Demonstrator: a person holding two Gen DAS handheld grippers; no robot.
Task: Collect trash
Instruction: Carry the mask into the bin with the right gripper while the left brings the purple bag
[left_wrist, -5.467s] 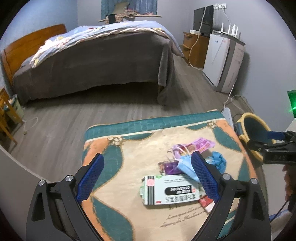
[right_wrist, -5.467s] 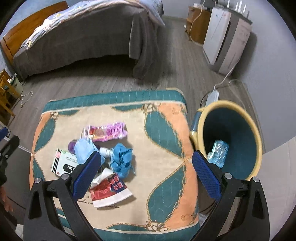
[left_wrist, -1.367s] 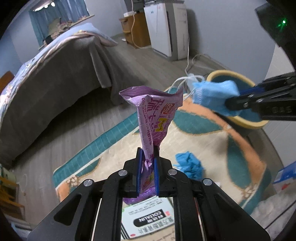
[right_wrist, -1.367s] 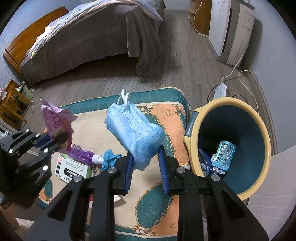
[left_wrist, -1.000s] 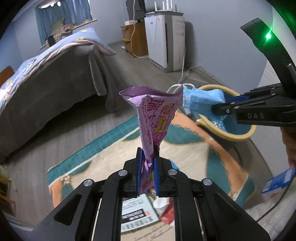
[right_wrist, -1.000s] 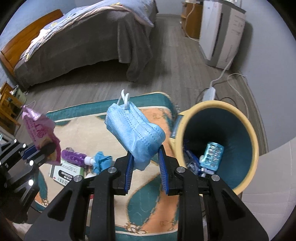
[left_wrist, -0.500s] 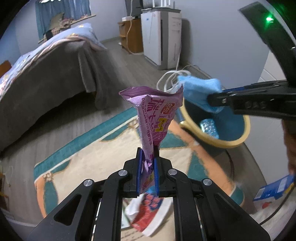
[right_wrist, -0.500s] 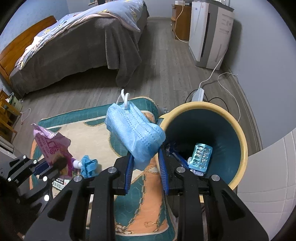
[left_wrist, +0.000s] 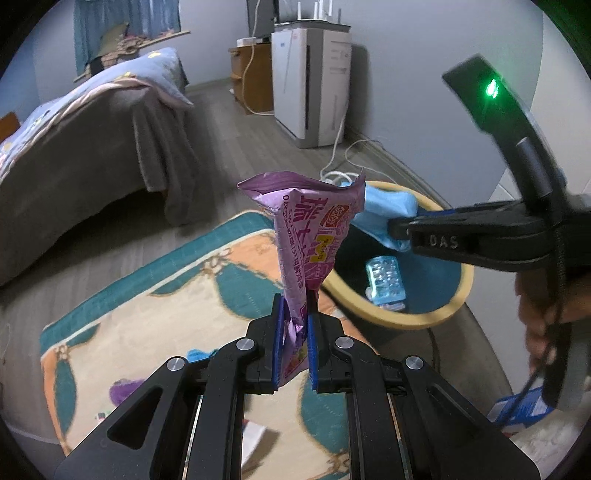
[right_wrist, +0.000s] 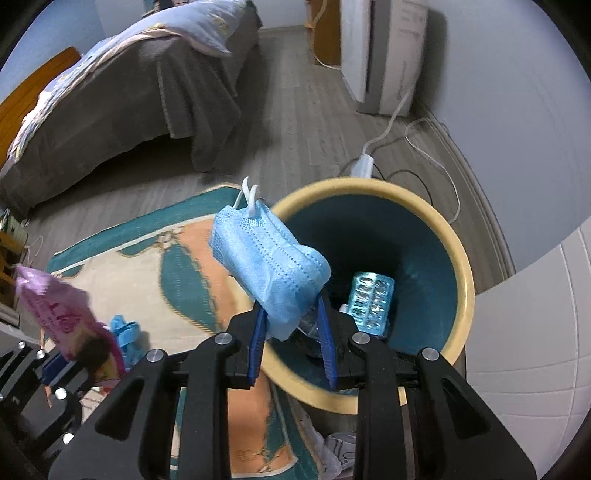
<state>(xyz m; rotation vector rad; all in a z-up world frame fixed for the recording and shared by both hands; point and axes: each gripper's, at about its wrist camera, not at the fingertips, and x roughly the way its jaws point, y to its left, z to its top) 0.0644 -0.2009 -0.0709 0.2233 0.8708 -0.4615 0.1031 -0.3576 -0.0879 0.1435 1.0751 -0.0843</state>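
Observation:
My left gripper (left_wrist: 294, 317) is shut on a purple snack wrapper (left_wrist: 310, 236) that stands up between its blue pads, above the rug. My right gripper (right_wrist: 291, 325) is shut on a folded blue face mask (right_wrist: 266, 258) and hangs over the near rim of the yellow trash bin (right_wrist: 461, 266). Inside the teal-lined bin lies a blister pack (right_wrist: 371, 302). In the left wrist view the right gripper (left_wrist: 397, 230) holds the mask (left_wrist: 388, 206) over the bin (left_wrist: 417, 321). In the right wrist view the left gripper (right_wrist: 79, 356) with the wrapper (right_wrist: 55, 310) shows at the lower left.
A patterned rug (left_wrist: 159, 310) still carries a crumpled blue glove (right_wrist: 127, 339), a purple item (left_wrist: 125, 391) and paper scraps. A bed (left_wrist: 74, 147) stands at the left, a white appliance (left_wrist: 314, 81) with cords (right_wrist: 406, 147) by the wall behind the bin.
Both grippers have travelled toward the bin with their loads. The mask now hangs over the bin's rim, and the wrapper has come close beside it.

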